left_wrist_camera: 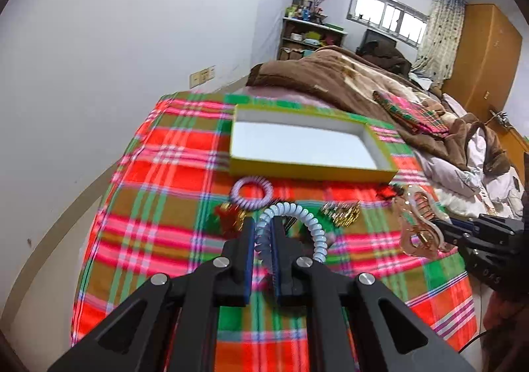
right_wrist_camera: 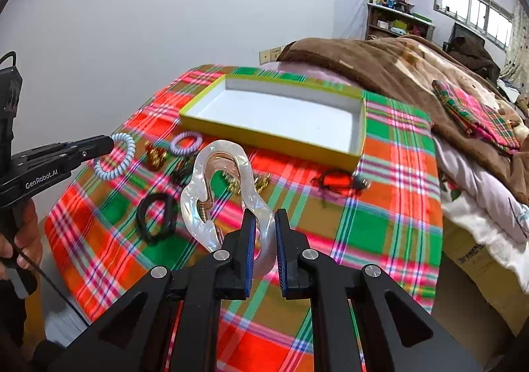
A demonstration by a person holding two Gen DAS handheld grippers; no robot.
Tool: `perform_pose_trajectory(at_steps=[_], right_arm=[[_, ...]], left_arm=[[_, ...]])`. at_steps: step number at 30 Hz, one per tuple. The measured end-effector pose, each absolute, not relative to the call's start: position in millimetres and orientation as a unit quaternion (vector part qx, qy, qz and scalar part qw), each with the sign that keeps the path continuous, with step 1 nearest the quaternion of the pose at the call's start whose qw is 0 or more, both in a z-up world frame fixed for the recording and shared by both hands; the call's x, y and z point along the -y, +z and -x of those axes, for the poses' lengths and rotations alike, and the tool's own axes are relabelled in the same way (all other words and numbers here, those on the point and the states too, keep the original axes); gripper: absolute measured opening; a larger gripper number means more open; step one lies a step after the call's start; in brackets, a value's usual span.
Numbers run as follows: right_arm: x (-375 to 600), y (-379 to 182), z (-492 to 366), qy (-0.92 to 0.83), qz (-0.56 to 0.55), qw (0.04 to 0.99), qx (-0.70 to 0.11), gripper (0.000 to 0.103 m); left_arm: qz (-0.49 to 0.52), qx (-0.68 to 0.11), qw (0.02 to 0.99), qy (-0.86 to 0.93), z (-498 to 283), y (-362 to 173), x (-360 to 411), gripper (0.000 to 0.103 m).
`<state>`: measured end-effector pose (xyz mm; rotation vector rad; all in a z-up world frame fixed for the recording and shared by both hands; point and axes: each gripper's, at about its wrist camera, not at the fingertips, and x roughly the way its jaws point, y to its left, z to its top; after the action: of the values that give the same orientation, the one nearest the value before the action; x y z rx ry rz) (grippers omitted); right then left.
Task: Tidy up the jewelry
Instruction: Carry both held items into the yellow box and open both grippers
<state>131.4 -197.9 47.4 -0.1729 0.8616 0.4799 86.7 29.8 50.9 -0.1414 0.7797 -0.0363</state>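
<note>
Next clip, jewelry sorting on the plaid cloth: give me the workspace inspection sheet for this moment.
Surface: plaid cloth over a raised surface, beside a bed.
Job's things: yellow box open, white inside, nothing in it; purple coil tie, black hair tie, gold pieces and a red item with black cord lie loose on the cloth in front of it.
Clutter: folded plaid fabric on the brown blanket.
Grippers: left gripper shut on pale blue coil tie; right gripper shut on pearly hair claw; both lifted off the cloth.
Cables: thin black cable below the left handle.
Surroundings: shelf, window, wardrobe.
</note>
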Motion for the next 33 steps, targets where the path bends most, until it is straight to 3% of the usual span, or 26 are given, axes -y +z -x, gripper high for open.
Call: perform_pose_trajectory(at_steps=[16,33], right_arm=[[195,46,-235,0.194,0.081,0.883,-0.418,0.012],[194,-8,-313,0.159,0.092,0.862,-0.472,0.012]], left_arm=[[0.056,-0.388,0.918,-0.056,-190,53,-21,0.010],[0.043,-0.446,0.894,-0.027,-265,0,-37,0.010]])
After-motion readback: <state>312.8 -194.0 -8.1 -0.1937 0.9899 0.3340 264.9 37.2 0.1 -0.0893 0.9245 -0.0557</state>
